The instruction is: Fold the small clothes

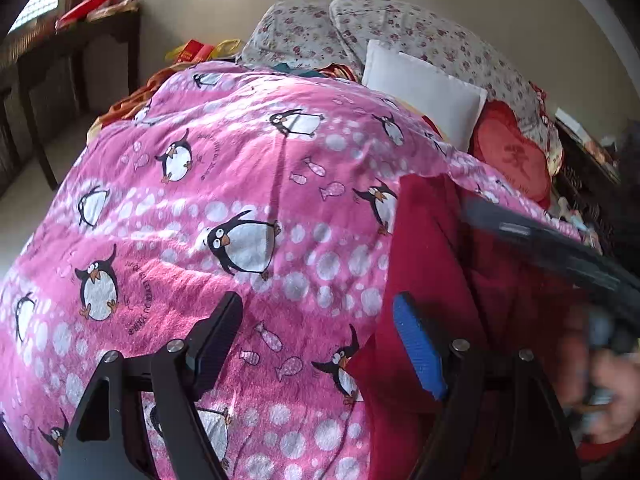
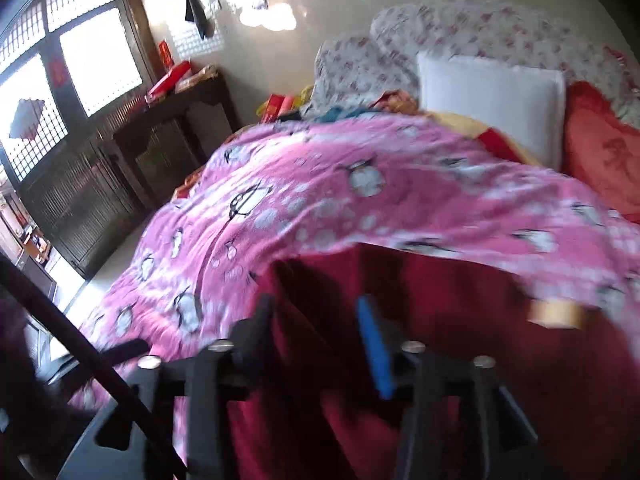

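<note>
A dark red garment (image 1: 432, 264) lies on a pink penguin-print blanket (image 1: 224, 184) on the bed, at the right of the left wrist view. My left gripper (image 1: 318, 316) is open, hovering over the blanket just left of the garment's edge; its blue pad (image 1: 418, 344) is over the red cloth. In the right wrist view the red garment (image 2: 440, 320) fills the lower middle and right, on the same blanket (image 2: 320, 192). My right gripper (image 2: 316, 320) is open, above the garment and holding nothing. The view is motion-blurred. The right tool also shows in the left wrist view (image 1: 560, 252).
A white pillow (image 1: 424, 88), a red cushion (image 1: 512, 156) and a floral quilt (image 1: 400, 32) lie at the head of the bed. A dark wooden table (image 2: 168, 128) with red boxes stands left, by latticed windows (image 2: 72, 64). A tan tag (image 2: 556, 314) shows on the garment.
</note>
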Tool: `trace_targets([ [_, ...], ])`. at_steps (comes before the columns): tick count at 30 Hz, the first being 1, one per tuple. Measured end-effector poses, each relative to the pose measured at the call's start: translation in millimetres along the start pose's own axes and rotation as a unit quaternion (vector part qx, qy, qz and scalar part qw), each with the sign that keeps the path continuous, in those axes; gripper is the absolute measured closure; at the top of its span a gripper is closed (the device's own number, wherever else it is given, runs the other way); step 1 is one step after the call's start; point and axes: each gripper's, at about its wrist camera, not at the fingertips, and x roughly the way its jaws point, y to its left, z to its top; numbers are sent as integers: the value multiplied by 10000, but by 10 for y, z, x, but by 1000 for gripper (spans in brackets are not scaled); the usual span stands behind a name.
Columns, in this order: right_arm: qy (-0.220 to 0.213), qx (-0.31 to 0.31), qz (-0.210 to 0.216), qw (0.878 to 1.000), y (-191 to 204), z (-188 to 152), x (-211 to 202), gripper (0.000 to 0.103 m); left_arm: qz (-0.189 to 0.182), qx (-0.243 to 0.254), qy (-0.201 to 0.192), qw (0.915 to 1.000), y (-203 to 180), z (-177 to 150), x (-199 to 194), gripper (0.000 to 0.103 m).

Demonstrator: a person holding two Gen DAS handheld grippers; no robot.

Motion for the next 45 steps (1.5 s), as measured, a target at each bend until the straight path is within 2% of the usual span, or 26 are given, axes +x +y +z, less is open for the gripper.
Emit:
trace_targets([
  [2,-151,-198,-743,9969,-234,-158,-468,22,-51,-47,-14,10000,27,-5,-11,26],
  [5,-247,-134,-1771,9838,-647,-385,-932,19,-48,-221,9,9997,98,3,5,26],
  [6,-230,-47,-2213,9749,-887,-480,-1099,18,-39,-272,37,9996,110,4,16,26],
  [8,-90,211,-2678,9632,-1238,-600,-1225,16,-48,-362,101,9993,128,-4,36,26],
  [9,79,387,-2744,9608,-1404,-651,-1225,16,-38,-377,112,9992,125,-11,36,26],
  [10,232,541,-2686,9614,-1517,-701,-1196,16,-14,-384,109,9992,119,-19,33,26],
  [11,358,750,-2419,9667,-1635,-768,-1146,22,28,-385,97,9992,104,-29,26,26],
  [12,376,863,-2184,9713,-1682,-789,-1126,34,48,-383,94,9992,95,-33,22,26],
  [13,381,1043,-1811,9772,-1733,-822,-1079,83,76,-380,104,9992,80,-35,20,26],
  [14,382,1083,-1786,9772,-1743,-825,-1060,97,95,-377,116,9992,72,-36,16,26],
  [18,-259,988,-1753,9792,-1652,-808,-1354,98,151,-303,62,9994,12,-19,-27,26],
  [20,-444,1058,-2083,9713,-1683,-815,-1546,98,201,-221,9,9996,-56,-18,-31,26],
  [22,-401,1180,-2427,9621,-1767,-851,-1591,98,201,-131,36,9997,-137,-19,11,26],
  [26,-5,1316,-2571,9574,-1894,-949,-1357,98,138,-57,149,9998,-333,-37,156,26],
  [29,-35,1296,-2662,9552,-1896,-975,-1366,98,63,52,136,9999,-459,-38,147,26],
  [32,-329,1322,-2655,9544,-1884,-987,-1591,98,299,252,-73,9992,-566,-21,132,23],
  [33,-325,1368,-2745,9512,-1929,-988,-1626,98,361,371,-42,9987,-613,-19,176,21],
  [36,15,1385,-2642,9545,-1976,-1021,-1497,95,788,684,181,9944,-688,-68,388,21],
  [37,-19,1413,-2651,9538,-1947,-1009,-1507,88,864,644,224,9939,-658,-94,432,21],
  [38,-187,1437,-2542,9562,-1891,-978,-1556,72,847,523,283,9946,-590,-123,471,21],
  [39,-352,1451,-2378,9598,-1829,-955,-1595,63,812,432,319,9952,-535,-140,485,21],
  [40,-628,1437,-1934,9685,-1682,-872,-1643,45,775,333,345,9958,-482,-150,496,21],
  [41,-712,1338,-1599,9754,-1542,-798,-1618,39,745,247,343,9963,-437,-154,500,21],
  [42,-705,1227,-1373,9804,-1434,-744,-1569,40,738,187,339,9965,-408,-154,508,21],
  [43,-574,954,-924,9895,-1198,-623,-1400,40,743,175,344,9965,-397,-162,515,21],
  [45,-354,553,-502,9966,-837,-483,-1075,41,771,182,325,9963,-392,-163,526,21],
])
